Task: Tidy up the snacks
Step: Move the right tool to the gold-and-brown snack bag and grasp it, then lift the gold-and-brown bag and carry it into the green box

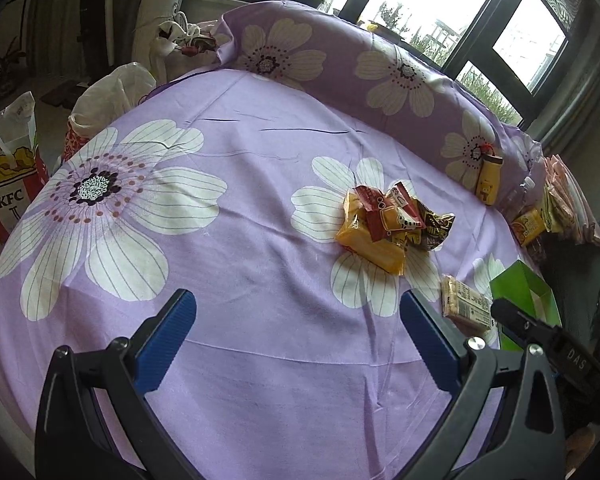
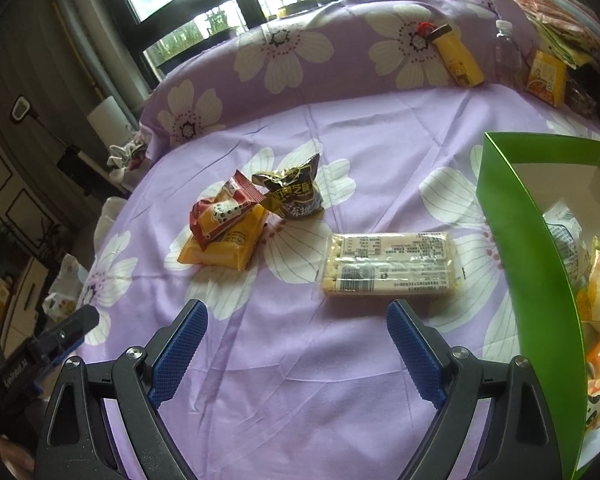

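A pile of snack packets (image 1: pixel 392 220), yellow, red and dark brown, lies on the purple flowered cloth (image 1: pixel 240 208); it shows in the right wrist view (image 2: pixel 240 216) too. A clear cracker pack (image 2: pixel 388 262) lies flat just ahead of my right gripper (image 2: pixel 298 320), which is open and empty. A green box (image 2: pixel 528 260) at the right holds several snack packets. My left gripper (image 1: pixel 298 308) is open and empty, above bare cloth, with the cracker pack (image 1: pixel 466 302) and green box (image 1: pixel 524 288) to its right.
A long flowered cushion (image 1: pixel 380 64) runs along the back. A yellow bottle (image 2: pixel 460 60), a clear bottle (image 2: pixel 508 52), a juice carton (image 2: pixel 546 76) and stacked packets (image 2: pixel 560 28) sit at the far right. A KFC bag (image 1: pixel 12 184) and white bags (image 1: pixel 108 96) stand left.
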Demonstrator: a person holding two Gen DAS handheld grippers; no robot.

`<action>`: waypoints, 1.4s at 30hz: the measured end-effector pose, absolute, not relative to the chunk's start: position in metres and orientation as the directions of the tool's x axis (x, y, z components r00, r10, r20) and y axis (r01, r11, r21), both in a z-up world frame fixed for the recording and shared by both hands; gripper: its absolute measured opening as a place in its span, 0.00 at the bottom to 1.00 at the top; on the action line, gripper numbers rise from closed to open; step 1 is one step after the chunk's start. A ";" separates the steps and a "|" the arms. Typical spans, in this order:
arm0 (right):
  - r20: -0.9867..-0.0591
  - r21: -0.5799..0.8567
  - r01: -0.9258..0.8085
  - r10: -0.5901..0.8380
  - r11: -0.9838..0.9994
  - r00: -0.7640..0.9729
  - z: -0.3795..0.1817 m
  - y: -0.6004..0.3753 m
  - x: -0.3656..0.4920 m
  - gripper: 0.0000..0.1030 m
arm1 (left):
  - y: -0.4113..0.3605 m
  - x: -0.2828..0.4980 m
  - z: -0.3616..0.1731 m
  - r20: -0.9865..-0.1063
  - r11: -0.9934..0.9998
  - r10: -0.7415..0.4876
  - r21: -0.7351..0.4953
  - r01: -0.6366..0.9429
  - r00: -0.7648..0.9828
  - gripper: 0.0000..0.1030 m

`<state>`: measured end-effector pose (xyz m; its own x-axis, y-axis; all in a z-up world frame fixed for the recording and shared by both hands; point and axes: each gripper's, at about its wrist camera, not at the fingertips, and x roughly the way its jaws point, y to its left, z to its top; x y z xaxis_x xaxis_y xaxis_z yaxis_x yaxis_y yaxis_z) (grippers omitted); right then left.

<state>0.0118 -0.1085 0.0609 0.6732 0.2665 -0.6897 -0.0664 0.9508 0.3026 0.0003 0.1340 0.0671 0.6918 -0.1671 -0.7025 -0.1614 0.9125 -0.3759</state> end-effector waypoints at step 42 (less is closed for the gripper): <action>-0.822 0.414 -0.142 0.437 0.899 0.366 0.037 -0.099 0.028 0.44 | 0.091 0.006 0.060 -0.721 0.941 -0.234 -0.336 -0.033 0.652 0.99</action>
